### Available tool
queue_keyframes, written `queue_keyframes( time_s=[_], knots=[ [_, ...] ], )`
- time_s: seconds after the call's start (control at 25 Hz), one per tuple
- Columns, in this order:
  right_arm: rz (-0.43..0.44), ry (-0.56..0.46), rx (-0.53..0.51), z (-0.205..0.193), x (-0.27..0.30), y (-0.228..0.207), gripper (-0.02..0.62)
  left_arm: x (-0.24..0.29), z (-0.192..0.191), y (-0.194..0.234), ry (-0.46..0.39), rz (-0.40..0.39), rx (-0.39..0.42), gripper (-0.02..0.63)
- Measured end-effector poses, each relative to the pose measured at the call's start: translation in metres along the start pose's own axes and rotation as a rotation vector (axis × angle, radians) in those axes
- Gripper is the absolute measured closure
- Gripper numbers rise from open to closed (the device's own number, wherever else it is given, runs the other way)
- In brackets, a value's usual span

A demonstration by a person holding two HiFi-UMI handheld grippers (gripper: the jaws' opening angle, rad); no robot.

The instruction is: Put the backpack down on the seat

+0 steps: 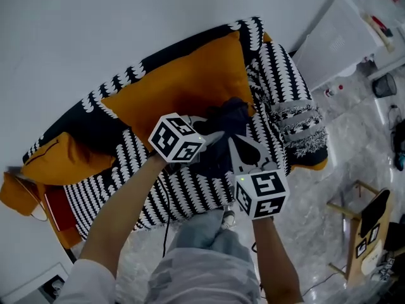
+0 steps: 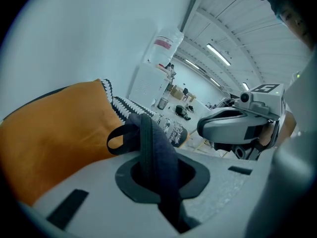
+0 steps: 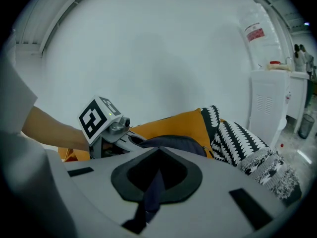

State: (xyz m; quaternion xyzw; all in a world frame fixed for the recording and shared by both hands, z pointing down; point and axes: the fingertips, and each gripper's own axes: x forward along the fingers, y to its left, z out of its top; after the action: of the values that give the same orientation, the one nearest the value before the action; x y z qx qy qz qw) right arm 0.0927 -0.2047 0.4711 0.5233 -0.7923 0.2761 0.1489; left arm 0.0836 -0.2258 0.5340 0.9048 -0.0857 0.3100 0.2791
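A dark navy backpack (image 1: 226, 126) is over the seat of a sofa (image 1: 190, 192) with a black-and-white patterned cover, just in front of a large orange cushion (image 1: 183, 84). Whether it rests on the seat I cannot tell. My left gripper (image 1: 212, 139) comes in from the left, shut on a dark strap of the backpack (image 2: 148, 148). My right gripper (image 1: 243, 154) comes in from the right, shut on another dark blue strap (image 3: 154, 185). In the right gripper view the backpack's rounded top (image 3: 173, 144) shows just beyond the jaws. The straps run between both pairs of jaws.
A grey fringed blanket (image 1: 305, 130) lies on the sofa's right end. A white cabinet (image 1: 335, 37) stands beyond it, with a dark bin (image 1: 384, 85) on the marble floor. A wooden stand (image 1: 362, 223) is at the right. A second orange cushion (image 1: 60, 160) lies at the left.
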Motion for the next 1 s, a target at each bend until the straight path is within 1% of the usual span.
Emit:
queue_keyframes(
  time_s=[0.16,0.32,0.4,0.6,0.72,0.8,0.88,1.0],
  knots=[
    [0.018,0.025,0.015,-0.004,0.013,0.008,0.594,-0.005,-0.008,0.018,0.006,0.002,-0.025,0.584],
    [0.041,0.039,0.011,-0.001,0.027,0.014,0.594,-0.009,-0.012,0.039,0.004,0.026,-0.046,0.584],
    [0.048,0.046,0.007,0.000,0.034,0.016,0.594,-0.011,-0.015,0.052,0.009,0.058,-0.056,0.584],
    [0.069,0.066,-0.011,0.004,0.046,0.026,0.594,-0.023,-0.028,0.085,0.014,0.192,-0.092,0.577],
    [0.082,0.080,-0.024,0.006,0.053,0.030,0.594,-0.028,-0.033,0.098,0.000,0.253,-0.106,0.555],
    [0.090,0.088,-0.032,0.007,0.057,0.032,0.594,-0.031,-0.036,0.106,-0.015,0.285,-0.139,0.538],
    [0.095,0.092,-0.033,0.007,0.059,0.035,0.594,-0.035,-0.039,0.114,-0.026,0.323,-0.171,0.482],
    [0.100,0.099,-0.040,0.005,0.060,0.039,0.594,-0.041,-0.044,0.123,-0.033,0.374,-0.189,0.436]
  ],
)
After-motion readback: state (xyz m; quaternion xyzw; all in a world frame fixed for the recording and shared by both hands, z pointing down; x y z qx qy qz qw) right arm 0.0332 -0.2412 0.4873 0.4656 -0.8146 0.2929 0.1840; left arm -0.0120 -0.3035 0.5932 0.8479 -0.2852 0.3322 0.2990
